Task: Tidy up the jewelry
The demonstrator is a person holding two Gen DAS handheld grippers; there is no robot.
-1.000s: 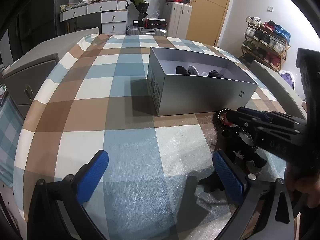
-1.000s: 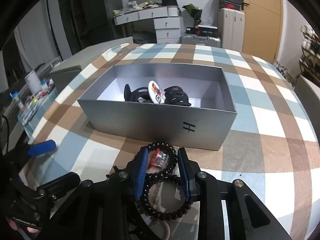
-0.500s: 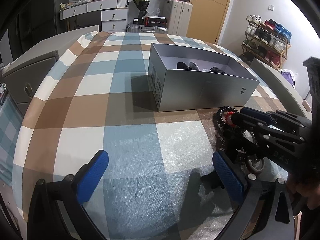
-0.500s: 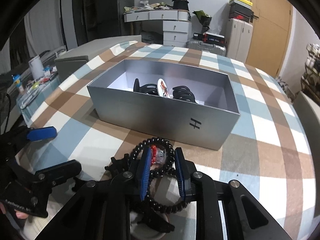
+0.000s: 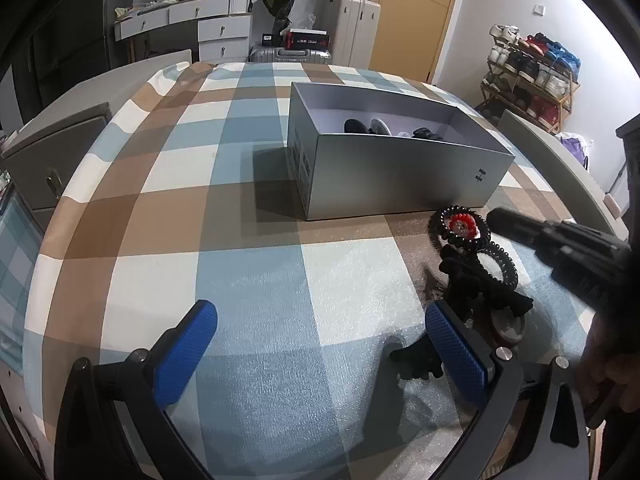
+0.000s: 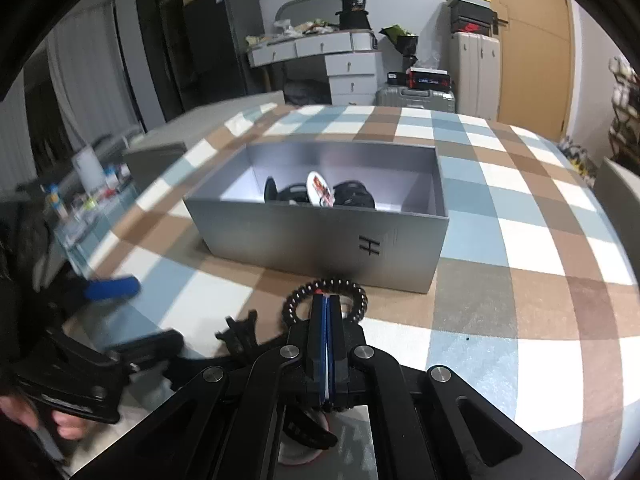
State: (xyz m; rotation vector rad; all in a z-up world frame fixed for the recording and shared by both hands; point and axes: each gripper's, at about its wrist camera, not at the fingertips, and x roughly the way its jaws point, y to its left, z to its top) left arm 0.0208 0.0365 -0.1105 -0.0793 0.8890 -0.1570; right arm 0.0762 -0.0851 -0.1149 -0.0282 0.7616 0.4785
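Note:
An open grey box (image 5: 394, 178) stands on the checked tablecloth, also in the right wrist view (image 6: 316, 236), with dark hair clips and a round white badge (image 6: 320, 194) inside. In front of it lies a pile of black bead bracelets (image 5: 460, 228) around a small red-and-white piece (image 5: 462, 226). My right gripper (image 6: 327, 308) has its pads pressed together over the bracelets (image 6: 324, 292); whether it pinches one I cannot tell. My left gripper (image 5: 316, 344) is open and empty above the cloth, left of the pile.
A black claw clip (image 5: 478, 292) and a small round item (image 5: 508, 326) lie beside the bracelets. A grey cabinet (image 5: 52, 152) stands past the table's left edge. Drawers (image 5: 224, 30), suitcases and a shoe rack (image 5: 532, 76) line the room behind.
My right gripper's pads have closed from a wide gap to touching. It has pulled back a little from the box. The left gripper has stayed open and nearly still.

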